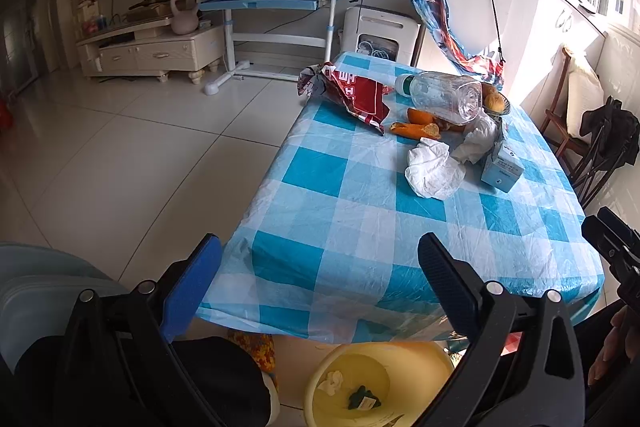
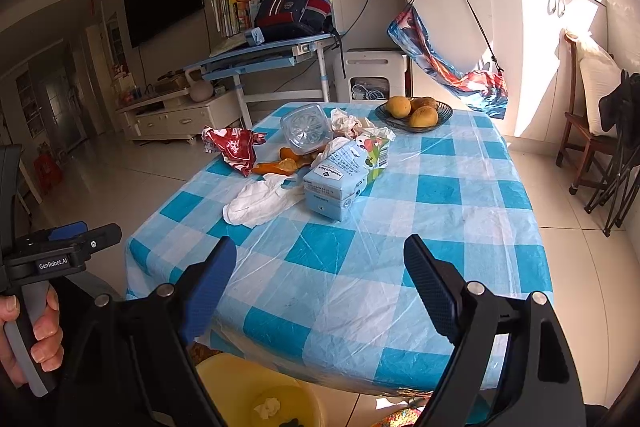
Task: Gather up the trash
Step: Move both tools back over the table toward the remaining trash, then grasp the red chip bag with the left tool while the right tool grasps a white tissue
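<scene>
the left gripper [image 1: 320,263] hangs over the near edge of the table [image 1: 360,227], its fingers spread wide with nothing between them, one faced in blue and the other in black. the right gripper [image 2: 320,267] sits just beside it over the same edge, jaws equally wide apart and empty. a hand [image 2: 36,331] wraps the grey handle of the left tool at the edge of the right camera's view.

the table wears a blue-and-white checked plastic cloth, and the rubbish lies in a loose cluster toward its far half, well away from both sets of fingers. nearest is a crumpled white tissue [image 2: 260,201], touching a pale blue carton [image 2: 342,181] lying on its side. behind them a clear plastic bottle [image 1: 444,95] with a green cap rests on its side, with pieces of orange peel [image 1: 420,127] just in front of it. a torn red snack wrapper [image 1: 352,95] lies to the left of the peel, near the table's edge. another wad of tissue [image 2: 346,123] sits behind the carton. a dark bowl of yellow fruit [image 2: 414,113] stands at the far end.

on the floor, partly under the near table edge, a yellow bin [image 1: 372,383] holds a scrap of white tissue and a small dark green item.
</scene>
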Available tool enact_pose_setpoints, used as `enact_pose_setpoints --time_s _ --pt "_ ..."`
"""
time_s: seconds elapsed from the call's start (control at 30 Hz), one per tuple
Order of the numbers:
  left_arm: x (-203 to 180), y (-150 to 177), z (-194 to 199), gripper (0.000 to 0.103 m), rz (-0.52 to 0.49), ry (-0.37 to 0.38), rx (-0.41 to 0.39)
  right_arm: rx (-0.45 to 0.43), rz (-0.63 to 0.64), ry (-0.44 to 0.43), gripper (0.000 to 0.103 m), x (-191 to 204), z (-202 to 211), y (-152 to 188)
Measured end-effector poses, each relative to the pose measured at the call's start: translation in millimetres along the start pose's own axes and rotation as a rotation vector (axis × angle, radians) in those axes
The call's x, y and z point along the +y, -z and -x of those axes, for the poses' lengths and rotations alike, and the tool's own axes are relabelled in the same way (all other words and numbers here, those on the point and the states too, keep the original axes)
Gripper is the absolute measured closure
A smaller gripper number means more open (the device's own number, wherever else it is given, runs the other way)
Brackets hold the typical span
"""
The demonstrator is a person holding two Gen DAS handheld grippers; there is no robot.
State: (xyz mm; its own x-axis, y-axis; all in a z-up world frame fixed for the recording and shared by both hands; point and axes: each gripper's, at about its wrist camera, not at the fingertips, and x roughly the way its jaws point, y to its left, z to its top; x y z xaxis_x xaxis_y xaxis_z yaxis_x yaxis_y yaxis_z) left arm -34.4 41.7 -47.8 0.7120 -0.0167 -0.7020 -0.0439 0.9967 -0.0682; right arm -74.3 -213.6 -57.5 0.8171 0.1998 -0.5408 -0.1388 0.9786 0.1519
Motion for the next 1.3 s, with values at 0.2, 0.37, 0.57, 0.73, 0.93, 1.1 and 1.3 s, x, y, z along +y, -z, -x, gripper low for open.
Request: enact_pose_setpoints --time_s 0.2,0.37,0.57,0.73,0.93,1.1,1.3 --pt "0 0 0 0.008 0.0 0.0 0.0 0.002 0.004 -0.003 0.021 1 -1 1" --pt "-1 0 0 0.008 0.0 0.0 -0.001 0.002 0.004 -0.002 0.021 2 -1 1" --pt "-1 0 0 0.008 0.001 0.001 -0.001 0.003 0.003 -0.001 0.021 2 -1 1" --pt "1 -1 1 0.008 0.013 0.013 -0.005 0.008 0.006 -0.006 0.021 4 -2 1" --pt "11 -29 12 0.007 0.051 0.067 -0.048 0.042 0.016 -0.056 0.021 15 -13 1" --pt "15 -61 -3 0.007 -0.002 0.073 -0.045 0.087 0.033 -0.11 0.021 31 -32 -4" --pt "19 -105 -53 0.007 0.073 0.16 0.018 0.152 0.066 -0.163 0.021 50 -66 -8"
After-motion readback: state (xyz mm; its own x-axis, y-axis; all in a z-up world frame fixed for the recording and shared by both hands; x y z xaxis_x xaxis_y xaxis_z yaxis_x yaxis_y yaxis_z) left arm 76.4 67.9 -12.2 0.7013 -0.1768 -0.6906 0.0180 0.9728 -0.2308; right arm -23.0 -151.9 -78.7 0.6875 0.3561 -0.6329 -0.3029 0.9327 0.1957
